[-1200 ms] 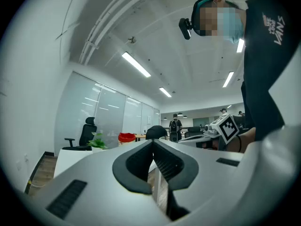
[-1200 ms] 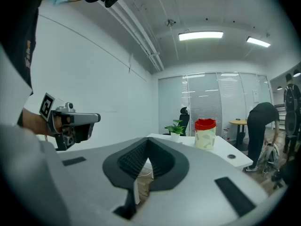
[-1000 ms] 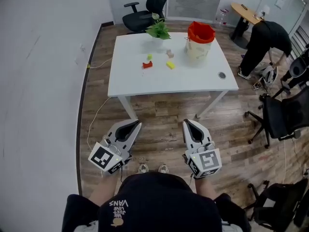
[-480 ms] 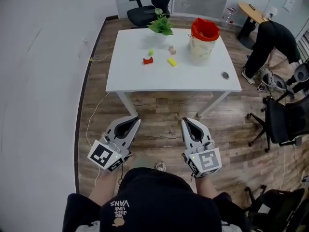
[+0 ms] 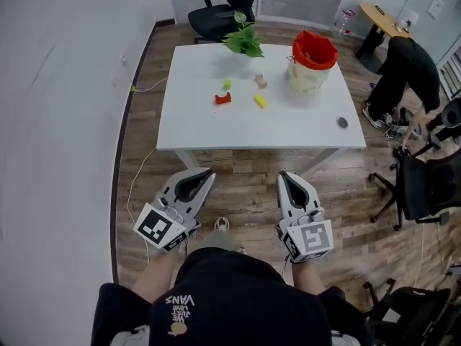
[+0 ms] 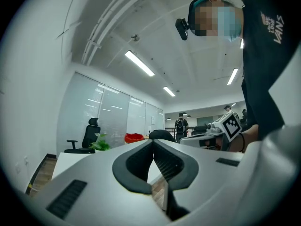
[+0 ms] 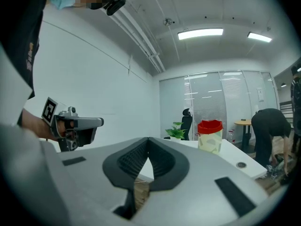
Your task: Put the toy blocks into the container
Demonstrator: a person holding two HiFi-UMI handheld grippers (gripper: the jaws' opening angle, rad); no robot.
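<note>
On the white table (image 5: pixel 216 132) lie a red block (image 5: pixel 223 99), a green block (image 5: pixel 227 84), a yellow block (image 5: pixel 260 101) and a tan block (image 5: pixel 261 82). The container (image 5: pixel 312 63), a pale bucket with a red rim, stands at the table's far right; it also shows as the bucket (image 7: pixel 209 135). My left gripper (image 5: pixel 207 172) and right gripper (image 5: pixel 285 176) hang level over the wooden floor, short of the table's near edge. Both are shut with nothing in them. In the gripper views the left gripper (image 6: pixel 153 141) and right gripper (image 7: pixel 148 139) have their jaw tips touching.
A potted plant (image 5: pixel 243 42) stands at the table's far edge and a small round disc (image 5: pixel 342 122) lies near its right corner. A black office chair (image 5: pixel 220 9) is behind the table. A person (image 5: pixel 407 60) bends over at the right, near more chairs (image 5: pixel 425 186).
Both grippers have moved forward toward the table, side by side and still shut. The table now lies closer, and a foot shows on the floor between them.
</note>
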